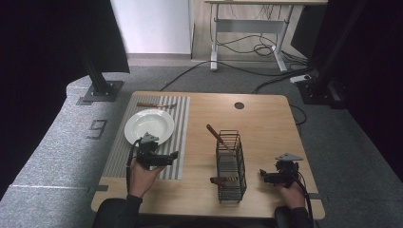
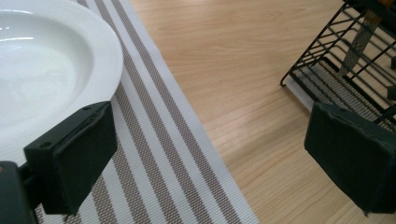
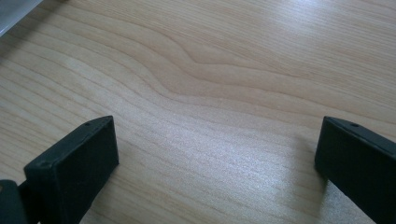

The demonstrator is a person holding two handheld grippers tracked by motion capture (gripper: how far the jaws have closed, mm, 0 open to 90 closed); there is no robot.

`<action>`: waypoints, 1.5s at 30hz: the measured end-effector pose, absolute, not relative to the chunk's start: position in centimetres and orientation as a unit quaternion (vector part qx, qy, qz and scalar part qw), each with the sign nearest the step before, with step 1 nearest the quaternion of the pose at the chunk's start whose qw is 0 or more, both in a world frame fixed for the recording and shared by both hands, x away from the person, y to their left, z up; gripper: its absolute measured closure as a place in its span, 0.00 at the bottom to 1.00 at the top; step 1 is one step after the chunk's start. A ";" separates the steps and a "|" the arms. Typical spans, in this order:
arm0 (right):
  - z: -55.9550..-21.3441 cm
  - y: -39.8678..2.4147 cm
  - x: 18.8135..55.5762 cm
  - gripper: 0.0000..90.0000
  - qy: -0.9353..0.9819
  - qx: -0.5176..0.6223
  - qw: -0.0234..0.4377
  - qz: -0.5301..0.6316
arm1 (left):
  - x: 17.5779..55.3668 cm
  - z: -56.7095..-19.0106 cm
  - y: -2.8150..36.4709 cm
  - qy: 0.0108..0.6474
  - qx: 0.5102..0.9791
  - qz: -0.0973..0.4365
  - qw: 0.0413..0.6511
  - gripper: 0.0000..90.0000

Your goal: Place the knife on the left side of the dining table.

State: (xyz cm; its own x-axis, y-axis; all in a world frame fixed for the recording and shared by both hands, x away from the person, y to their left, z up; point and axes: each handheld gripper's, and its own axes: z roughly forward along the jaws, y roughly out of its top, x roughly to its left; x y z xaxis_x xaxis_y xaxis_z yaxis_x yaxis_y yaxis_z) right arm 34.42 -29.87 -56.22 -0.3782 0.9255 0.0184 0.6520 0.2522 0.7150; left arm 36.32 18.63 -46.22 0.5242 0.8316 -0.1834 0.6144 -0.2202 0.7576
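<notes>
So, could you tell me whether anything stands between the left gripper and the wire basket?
Nothing visible does: the left gripper, jaws open, faces the wire basket across bare table beside the striped placemat.

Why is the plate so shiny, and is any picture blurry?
In the left gripper view, light glares off the white plate, and the wire basket looks soft; in the right gripper view, a pale sheen lies on the table; the high view is dark at its sides.
</notes>
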 end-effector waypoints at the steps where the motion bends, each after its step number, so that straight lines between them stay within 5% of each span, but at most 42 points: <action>1: -56.2 -29.9 34.4 0.00 0.763 0.517 0.209 0.327 | 36.4 -46.1 18.5 0.469 0.770 0.132 0.413 0.02; 24: -56.2 -29.9 34.4 0.00 0.763 0.517 0.209 0.327 | 37.3 -42.9 13.6 0.424 0.791 0.144 0.417 0.03; 45: -56.2 -29.9 34.4 0.00 0.763 0.517 0.209 0.327 | 38.4 -41.1 9.3 0.411 0.795 0.139 0.424 0.15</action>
